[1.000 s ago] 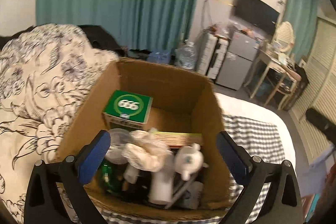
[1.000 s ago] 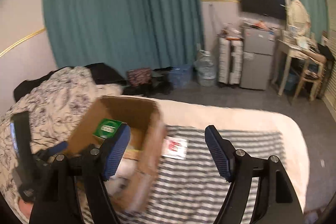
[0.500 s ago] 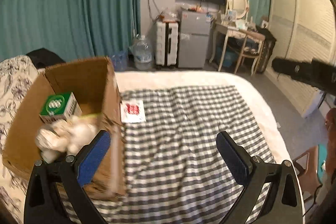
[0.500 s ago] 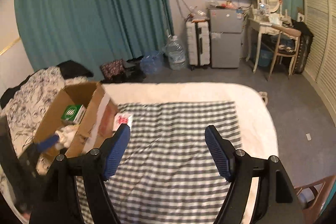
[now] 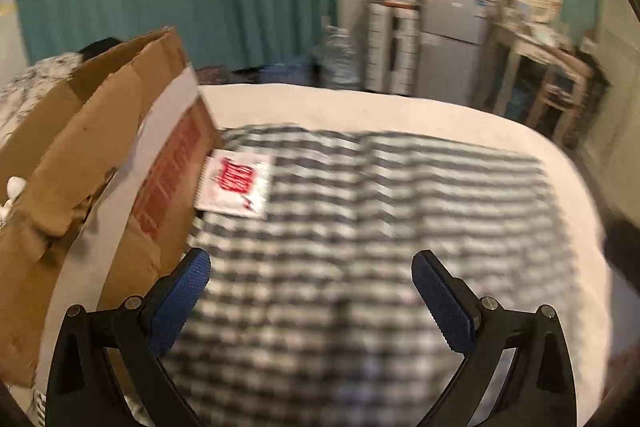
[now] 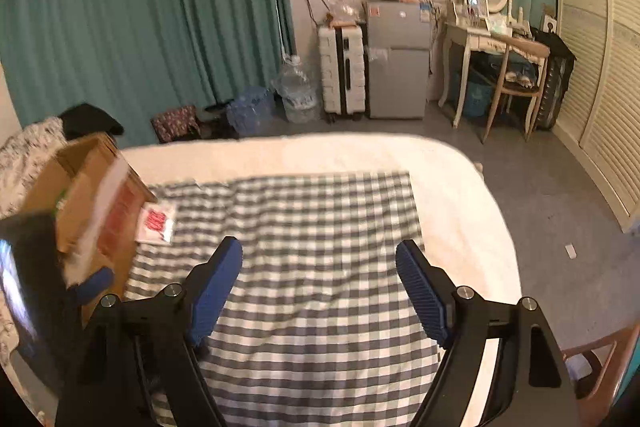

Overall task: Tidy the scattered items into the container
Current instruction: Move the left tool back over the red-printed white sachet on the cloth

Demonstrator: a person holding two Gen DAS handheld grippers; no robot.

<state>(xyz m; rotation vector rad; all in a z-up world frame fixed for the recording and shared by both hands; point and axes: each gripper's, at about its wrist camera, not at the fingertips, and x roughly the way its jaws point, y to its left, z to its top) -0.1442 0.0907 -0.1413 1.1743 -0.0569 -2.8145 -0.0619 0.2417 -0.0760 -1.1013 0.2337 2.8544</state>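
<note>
A brown cardboard box [image 5: 100,131] stands at the left on the bed, its inside mostly hidden in both views. A white packet with red print [image 5: 236,183] lies flat on the grey checked cloth [image 5: 360,227], touching the box's near side. My left gripper [image 5: 310,263] is open and empty above the cloth, just right of the box and short of the packet. My right gripper [image 6: 320,249] hovers over the middle of the cloth [image 6: 320,211], its jaws opening with nothing between them. In the right wrist view the box [image 6: 88,187] and packet [image 6: 156,223] sit to the left.
The white mattress edge [image 6: 460,187] drops to grey floor on the right. A floral duvet [image 6: 24,155] lies behind the box. Beyond the bed are teal curtains, a water bottle [image 6: 298,95], a small fridge [image 6: 396,59], a dressing table and a chair [image 6: 516,79].
Both grippers have swung right and down, away from the box and over the checked cloth. The left gripper has left the box opening; the packet is now closer. The right jaws stand slightly wider.
</note>
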